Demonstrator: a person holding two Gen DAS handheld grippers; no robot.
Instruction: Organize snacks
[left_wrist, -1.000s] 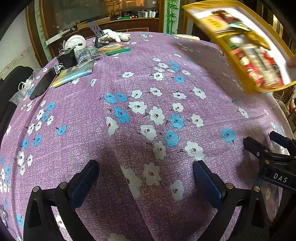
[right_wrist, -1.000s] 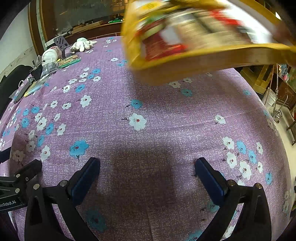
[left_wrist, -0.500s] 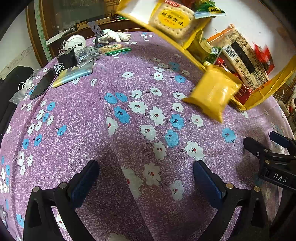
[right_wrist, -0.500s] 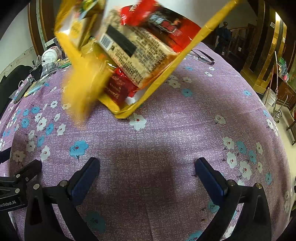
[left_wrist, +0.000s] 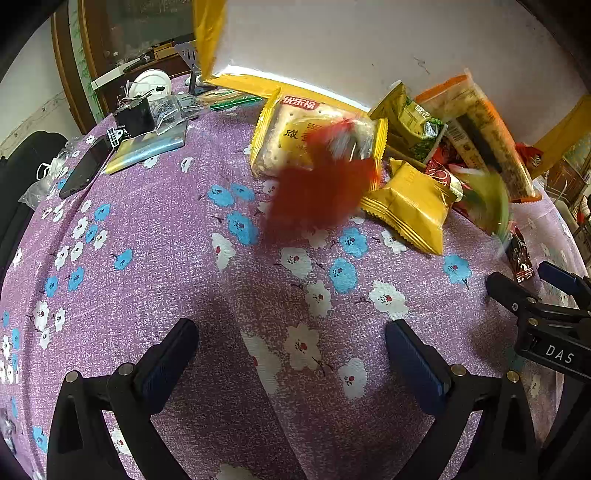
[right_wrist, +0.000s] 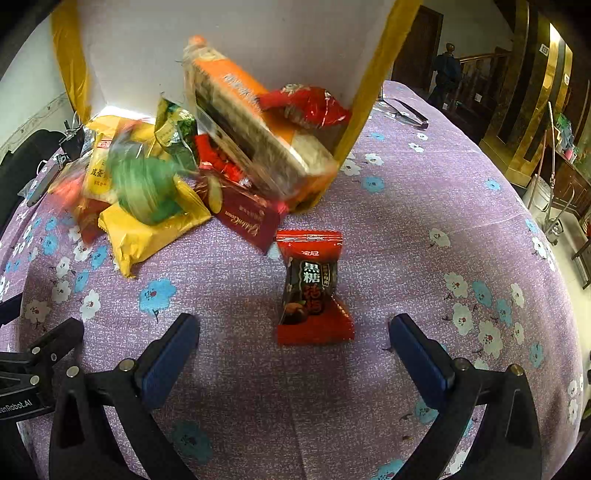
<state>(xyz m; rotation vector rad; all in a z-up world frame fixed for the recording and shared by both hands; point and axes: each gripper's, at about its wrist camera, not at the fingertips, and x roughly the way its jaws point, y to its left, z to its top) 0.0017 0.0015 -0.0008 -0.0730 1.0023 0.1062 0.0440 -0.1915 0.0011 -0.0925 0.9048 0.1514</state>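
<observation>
Across the far half of the purple flowered tablecloth, a spill of snack packets: a tilted yellow-rimmed white tray tipped up behind, a long orange-wrapped cracker bar sliding off it, a yellow foil pillow pack lying flat, a pale biscuit packet with yellow ends beside it to the left. Blurred red wrapper caught mid-tumble, blurred green one likewise. Nearer, well apart from the heap, one small red candy packet with dark label, flat on the cloth, straight ahead of the right gripper. Spread wide, that gripper, nothing between its blue pads. Left gripper low over bare cloth, equally wide apart, empty. Far left, a phone and other clutter, well out of the way.

Judged step: snacks just landing, sorting not yet begun. Next move, likely: wait for the pile to settle, then ease the right gripper forward to straddle the lone candy packet and pinch it across its narrow width.
</observation>
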